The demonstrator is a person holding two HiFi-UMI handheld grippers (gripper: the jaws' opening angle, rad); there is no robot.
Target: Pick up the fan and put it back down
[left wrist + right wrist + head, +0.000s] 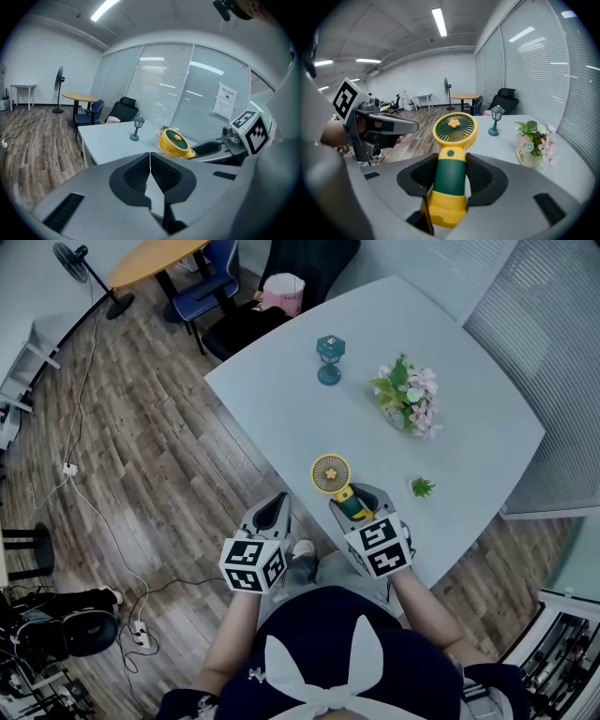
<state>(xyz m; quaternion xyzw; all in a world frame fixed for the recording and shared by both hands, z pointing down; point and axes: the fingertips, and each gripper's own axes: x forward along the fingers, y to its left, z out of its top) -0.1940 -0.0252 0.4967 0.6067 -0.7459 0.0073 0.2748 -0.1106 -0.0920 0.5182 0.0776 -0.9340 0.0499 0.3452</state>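
Two hand-held grippers are hanging at the near edge of the white bench [281, 399], and only one is carrying anything. On the left, the left hand-held gripper [272, 512] is sitting off the bench edge over the wooden floor. Its jaws are pressing together with nothing between them, as its own view shows [150, 165].

Just to its right, the fan [333, 476] is lying inside the right hand-held gripper [361, 504], so the right hand is the working one. That gripper's pads are clamping the green handle from both sides [451, 174]. The yellow base is sitting back toward the wrist, and the round yellow head is pointing away from the person.

The fan's long axis is running straight along the gripper's pointing line, tilting down toward the bench. The head is hanging over the bench near its edge; I cannot tell whether any part is touching the surface.

For the put-down, bare bench is lying directly ahead of the fan. The small green plant [423, 487] is standing off to the right, apart from it.
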